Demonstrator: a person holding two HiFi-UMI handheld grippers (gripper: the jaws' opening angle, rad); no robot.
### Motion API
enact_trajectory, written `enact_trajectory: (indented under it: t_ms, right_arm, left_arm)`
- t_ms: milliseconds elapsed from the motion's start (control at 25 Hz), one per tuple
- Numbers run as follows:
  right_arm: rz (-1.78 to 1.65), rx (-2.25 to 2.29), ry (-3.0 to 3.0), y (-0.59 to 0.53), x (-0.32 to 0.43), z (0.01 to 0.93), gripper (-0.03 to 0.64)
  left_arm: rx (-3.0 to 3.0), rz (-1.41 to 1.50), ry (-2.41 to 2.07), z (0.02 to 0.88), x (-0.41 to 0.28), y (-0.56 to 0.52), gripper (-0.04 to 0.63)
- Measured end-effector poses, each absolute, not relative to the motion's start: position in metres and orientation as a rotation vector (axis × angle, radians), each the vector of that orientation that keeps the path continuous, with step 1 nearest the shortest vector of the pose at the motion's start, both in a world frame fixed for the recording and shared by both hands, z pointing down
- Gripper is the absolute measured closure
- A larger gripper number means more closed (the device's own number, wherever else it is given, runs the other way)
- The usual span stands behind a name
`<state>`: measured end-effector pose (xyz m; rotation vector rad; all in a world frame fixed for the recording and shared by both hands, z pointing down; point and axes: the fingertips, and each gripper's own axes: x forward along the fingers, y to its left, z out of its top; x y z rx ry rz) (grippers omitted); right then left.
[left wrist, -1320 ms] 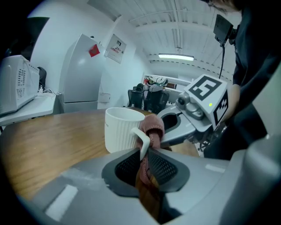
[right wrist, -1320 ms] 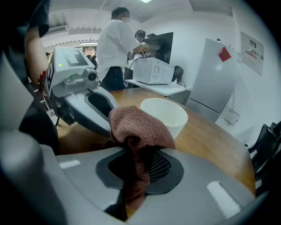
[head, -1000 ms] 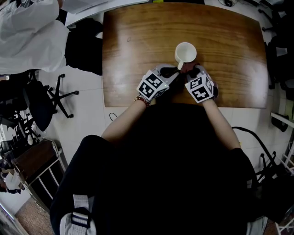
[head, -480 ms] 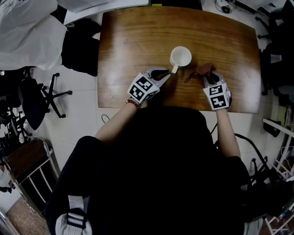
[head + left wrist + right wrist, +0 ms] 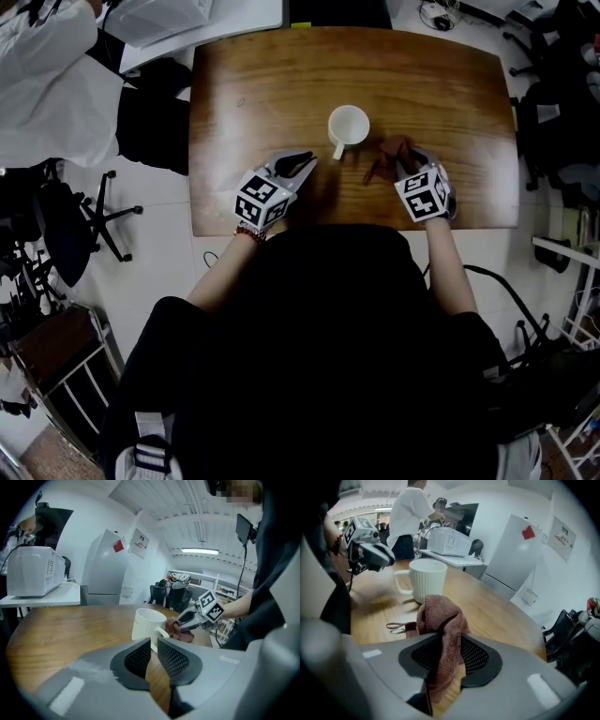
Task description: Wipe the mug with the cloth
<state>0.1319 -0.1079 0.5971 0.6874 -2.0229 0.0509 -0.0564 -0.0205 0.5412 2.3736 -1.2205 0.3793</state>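
A white ribbed mug (image 5: 348, 125) stands upright mid-table, its handle (image 5: 336, 150) turned toward me. My left gripper (image 5: 307, 159) sits just left of the handle and apart from it; its jaws are almost together with nothing between them, and the mug (image 5: 147, 624) shows just beyond them. My right gripper (image 5: 403, 169) is right of the mug, shut on a reddish-brown cloth (image 5: 391, 152). In the right gripper view the cloth (image 5: 440, 613) rises bunched from between the pads, its loop lying on the table, with the mug (image 5: 425, 581) behind it.
The wooden table (image 5: 441, 84) stretches beyond the mug. A person in a white shirt (image 5: 47, 84) stands at the far left beside a black office chair (image 5: 75, 202). More chairs and bags (image 5: 558, 112) crowd the right side.
My right gripper has carried the cloth to the right, away from the mug. My left gripper has drawn back from the mug's handle toward the left.
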Motion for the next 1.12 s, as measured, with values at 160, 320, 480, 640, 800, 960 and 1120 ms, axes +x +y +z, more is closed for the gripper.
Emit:
enact_trajectory:
  t_ms: [160,320,480,640,800,960,1120]
  right_arm:
    - [0.139,0.882,-2.184,-0.115,0.136,0.551,0.483]
    - [0.187,1.058,-2.412,-0.121,0.118,0.477,0.483]
    - [0.110,1.074,-2.559,-0.126,0.085,0.422,0.485]
    - [0.182,1.102,-2.576,-0.128,0.095,0.419,0.488]
    - [0.174,1.106,-2.553,-0.124,0.100,0.422,0.518]
    - [0.166,1.116,-2.528,-0.124,0.104,0.428,0.526]
    - [0.182,1.088,-2.532,-0.120,0.103,0.428,0.546]
  left_arm:
    - [2.339,0.267,-1.281,0.520,-0.069,-0.029,0.548]
    - [2.449,0.256,-1.246,0.495,-0.072,-0.032,0.548]
    - [2.441,0.228,-1.245,0.495,-0.072,-0.028,0.548]
    - [2.454,0.249,-1.190,0.499,-0.040,-0.025,0.548]
    - [2.480,0.246,-1.218,0.490,-0.039,-0.024,0.557]
    - [2.444,0.228,-1.293,0.490,-0.054,-0.024,0.571]
    - [2.448,0.209,-1.304,0.486,-0.054,-0.022,0.571]
